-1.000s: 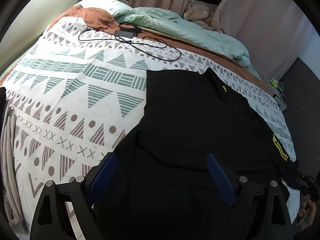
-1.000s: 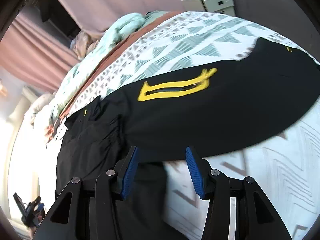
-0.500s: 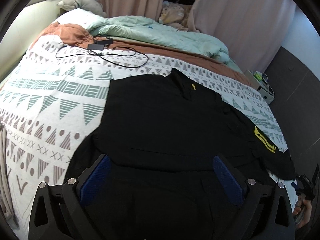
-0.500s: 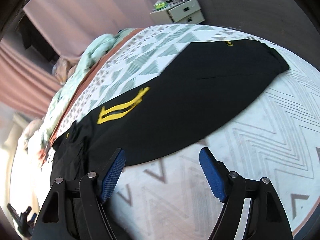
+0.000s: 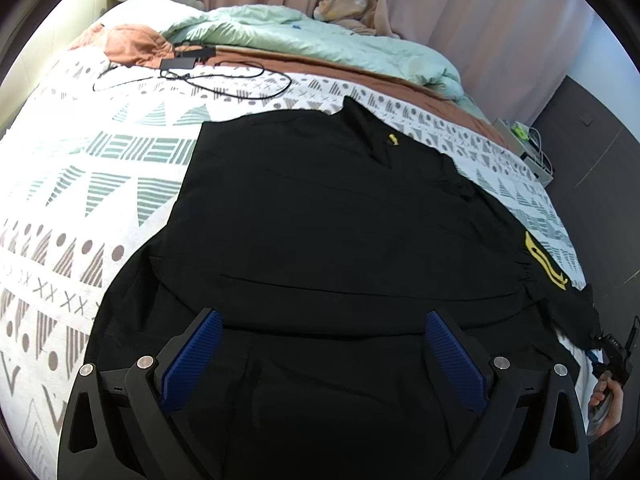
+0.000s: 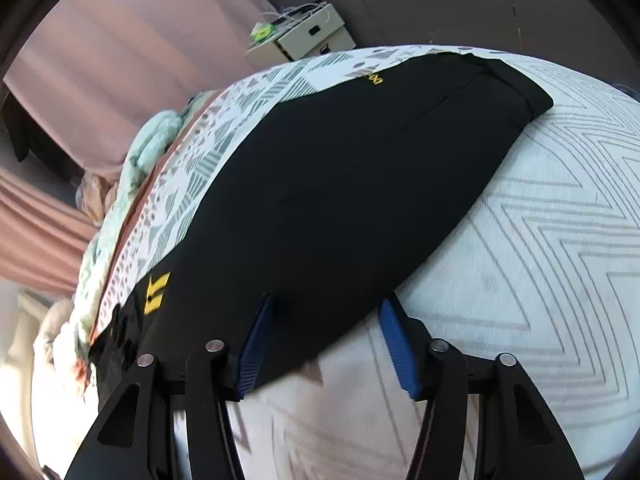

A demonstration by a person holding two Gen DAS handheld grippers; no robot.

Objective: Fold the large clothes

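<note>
Garment: a large black garment (image 5: 320,220) is spread flat on the bed (image 5: 80,200), over a patterned cover. A collar with a small yellow mark (image 5: 393,139) is seen at the far end in the left wrist view.

Sleeve: one sleeve (image 6: 360,184) is laid out to the right across the cover; a yellow stripe emblem (image 6: 157,294) is printed near the shoulder end, and a small yellow logo (image 6: 376,79) near the cuff.

Left tool (image 5: 324,356): it is held above the lower part of the garment with its blue pads (image 5: 192,360) spread wide. It is released; nothing is gripped between the fingers.

Right tool (image 6: 324,344): it is positioned at the near edge of the sleeve. Its blue pads (image 6: 394,344) are set apart, and the sleeve edge is seen lying in the gap between them. The fabric is not clamped; the tool is released.

Bedding: a pale green duvet (image 5: 312,40) is bunched at the head of the bed, over a rust-brown blanket (image 5: 132,40).

Cable: a black cable with adapter (image 5: 188,60) is lying on the cover, well apart from the garment.

Bedside unit: a small pale cabinet (image 6: 304,36) is seen beyond the far corner of the bed.
</note>
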